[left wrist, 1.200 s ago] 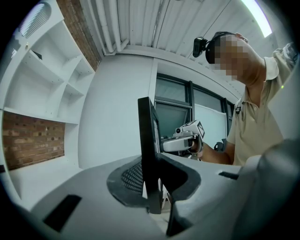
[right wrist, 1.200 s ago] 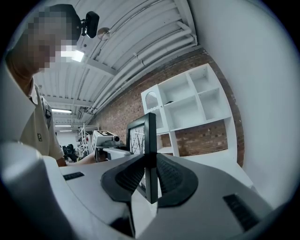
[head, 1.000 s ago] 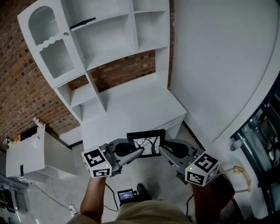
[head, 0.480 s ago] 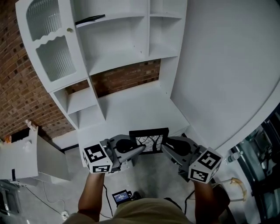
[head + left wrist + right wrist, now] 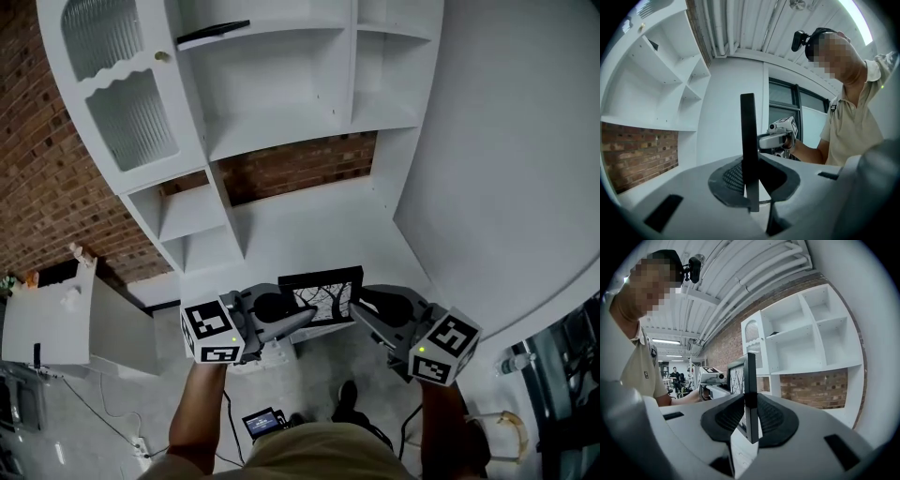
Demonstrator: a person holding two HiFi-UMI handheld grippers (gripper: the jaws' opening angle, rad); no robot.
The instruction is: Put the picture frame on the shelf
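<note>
A black picture frame (image 5: 323, 295) with a tree drawing stands upright, held by both side edges just before the front edge of the white desk (image 5: 309, 230). My left gripper (image 5: 298, 319) is shut on its left edge, which the left gripper view shows as a thin black bar (image 5: 748, 140) pinched between the pads (image 5: 729, 180). My right gripper (image 5: 360, 315) is shut on the opposite edge (image 5: 750, 380), so the drawing side shows in the right gripper view. The white shelf unit (image 5: 281, 122) rises behind the desk.
A flat black object (image 5: 214, 33) lies on an upper shelf. A glazed cabinet door (image 5: 127, 103) is at the upper left, with brick wall (image 5: 300, 164) behind the unit. A white wall (image 5: 525, 141) runs along the right. A low white cabinet (image 5: 56, 323) stands at left.
Both grippers have carried the frame forward toward the desk and shelf unit, which now sit closer and lower in the head view. The grip on both edges is unchanged.
</note>
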